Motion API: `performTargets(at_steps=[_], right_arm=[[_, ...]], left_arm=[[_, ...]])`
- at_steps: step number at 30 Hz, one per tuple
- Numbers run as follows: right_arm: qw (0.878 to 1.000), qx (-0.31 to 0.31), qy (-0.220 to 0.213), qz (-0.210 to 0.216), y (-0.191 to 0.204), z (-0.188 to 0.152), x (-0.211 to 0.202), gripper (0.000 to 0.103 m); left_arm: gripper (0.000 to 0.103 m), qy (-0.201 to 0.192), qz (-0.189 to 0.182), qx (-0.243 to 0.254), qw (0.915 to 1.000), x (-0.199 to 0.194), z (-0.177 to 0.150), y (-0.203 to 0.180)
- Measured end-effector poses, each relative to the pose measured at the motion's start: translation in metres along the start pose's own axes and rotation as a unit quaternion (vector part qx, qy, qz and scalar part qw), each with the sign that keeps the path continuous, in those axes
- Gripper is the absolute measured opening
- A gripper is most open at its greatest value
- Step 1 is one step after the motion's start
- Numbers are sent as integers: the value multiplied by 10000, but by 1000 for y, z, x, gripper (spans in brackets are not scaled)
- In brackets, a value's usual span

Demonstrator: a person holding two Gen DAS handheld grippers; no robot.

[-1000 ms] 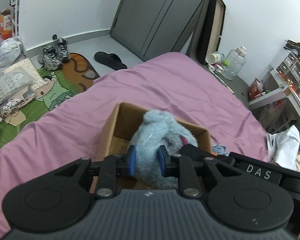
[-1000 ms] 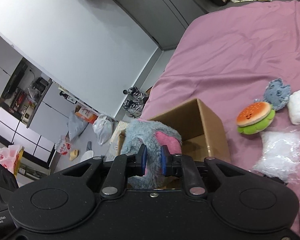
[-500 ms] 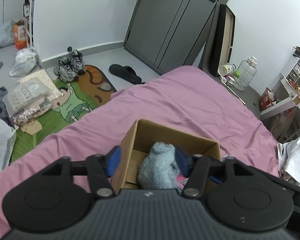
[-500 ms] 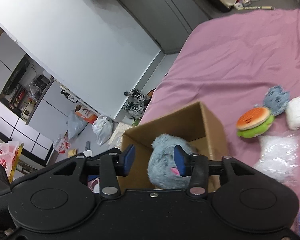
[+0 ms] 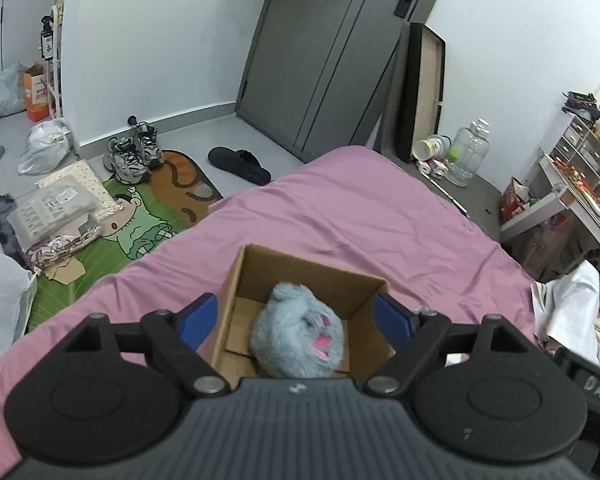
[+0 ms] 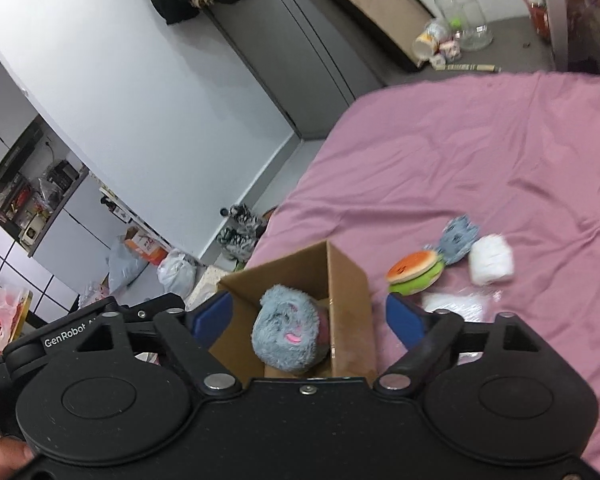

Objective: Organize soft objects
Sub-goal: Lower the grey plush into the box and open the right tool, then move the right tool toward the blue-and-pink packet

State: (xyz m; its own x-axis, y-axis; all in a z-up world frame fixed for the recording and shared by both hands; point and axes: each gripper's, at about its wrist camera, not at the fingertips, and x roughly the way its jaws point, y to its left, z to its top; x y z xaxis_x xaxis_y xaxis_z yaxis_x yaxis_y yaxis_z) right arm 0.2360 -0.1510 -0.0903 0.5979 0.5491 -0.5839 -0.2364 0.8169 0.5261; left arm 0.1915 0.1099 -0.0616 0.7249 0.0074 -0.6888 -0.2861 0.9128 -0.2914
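Observation:
A grey-blue plush toy [image 5: 298,334] with a pink mouth lies inside an open cardboard box [image 5: 300,276] on the pink bed. My left gripper [image 5: 296,320] is open and empty above the box, its blue pads wide apart. In the right wrist view the plush [image 6: 288,328] sits in the same box [image 6: 348,280], and my right gripper [image 6: 308,318] is open and empty over it. To the right of the box lie a burger plush [image 6: 416,272], a small grey-blue plush [image 6: 458,238], a white soft roll [image 6: 492,264] and a clear plastic bag [image 6: 456,304].
The pink bed sheet [image 5: 360,216] stretches beyond the box. On the floor to the left lie sneakers [image 5: 134,152], a slipper [image 5: 240,160], a cartoon mat [image 5: 140,216] and packages [image 5: 48,208]. A bottle [image 5: 466,152] and a shelf [image 5: 572,192] stand to the right.
Both grippers were shut on the plush over the box. They opened, let it drop into the box, and have pulled back and upward.

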Motion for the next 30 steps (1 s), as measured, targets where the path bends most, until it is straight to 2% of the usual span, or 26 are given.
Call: performTargets(at_steps=[6, 8, 11, 14, 17, 21, 23, 25, 30], right_arm=[[9993, -238, -178, -216, -14, 5, -27, 95], [9991, -273, -214, -258, -18, 7, -35, 100], [9983, -427, -245, -319, -20, 9, -46, 103], [9976, -574, -230, -321, -23, 9, -57, 103], [9968, -722, -222, -267, -27, 8, -65, 103], [9950, -972, -178, -153, -34, 2, -72, 103], [9944, -1026, -161, -214, -40, 0, -76, 103], [9938, -1071, -134, -262, -46, 0, -79, 103], [9945, -982, -195, -324, -62, 1, -91, 103]], left_arm=[[85, 68, 178, 191, 9996, -16, -12, -15], [85, 62, 200, 235, 9995, -22, -13, -22], [85, -6, 422, 451, 9981, -31, -16, -36], [86, 99, 238, 517, 9983, -36, -19, -44], [90, 132, 341, 614, 9974, -40, -24, -55], [93, 161, 226, 652, 9975, -46, -30, -64], [100, 123, 190, 767, 9968, -50, -34, -71], [103, 157, 109, 873, 9960, -52, -37, -78], [103, 144, -11, 967, 9952, -56, -45, -95]])
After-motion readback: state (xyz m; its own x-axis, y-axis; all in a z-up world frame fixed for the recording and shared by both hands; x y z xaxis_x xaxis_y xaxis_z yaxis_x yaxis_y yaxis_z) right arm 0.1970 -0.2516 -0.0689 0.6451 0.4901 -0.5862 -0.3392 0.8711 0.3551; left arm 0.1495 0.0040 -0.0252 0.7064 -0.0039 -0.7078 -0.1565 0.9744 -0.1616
